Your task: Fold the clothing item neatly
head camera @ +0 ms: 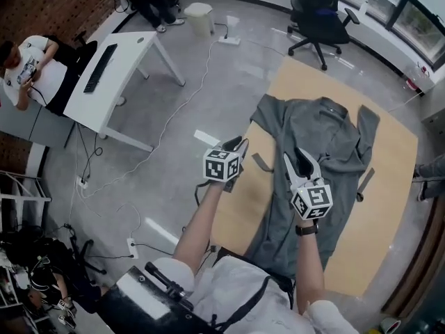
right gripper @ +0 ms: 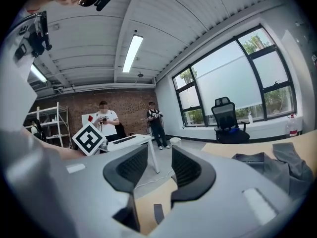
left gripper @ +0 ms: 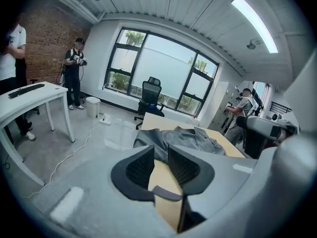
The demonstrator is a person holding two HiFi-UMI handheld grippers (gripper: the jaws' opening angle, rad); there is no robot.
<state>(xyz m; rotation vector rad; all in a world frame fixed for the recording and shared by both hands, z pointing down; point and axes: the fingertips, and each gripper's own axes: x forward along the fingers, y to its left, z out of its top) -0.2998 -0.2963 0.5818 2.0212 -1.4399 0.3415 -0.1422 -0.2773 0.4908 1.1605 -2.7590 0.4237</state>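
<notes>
On the table (head camera: 393,179), grey garment (head camera: 316,127); seemingly unfolded

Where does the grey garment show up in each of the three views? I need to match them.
Head view: the grey garment lies spread on the tan table, centre-right.
Left gripper view: garment at centre, just beyond the jaws.
Right gripper view: garment at the lower right.
Shared landmark: the black office chair.
</notes>
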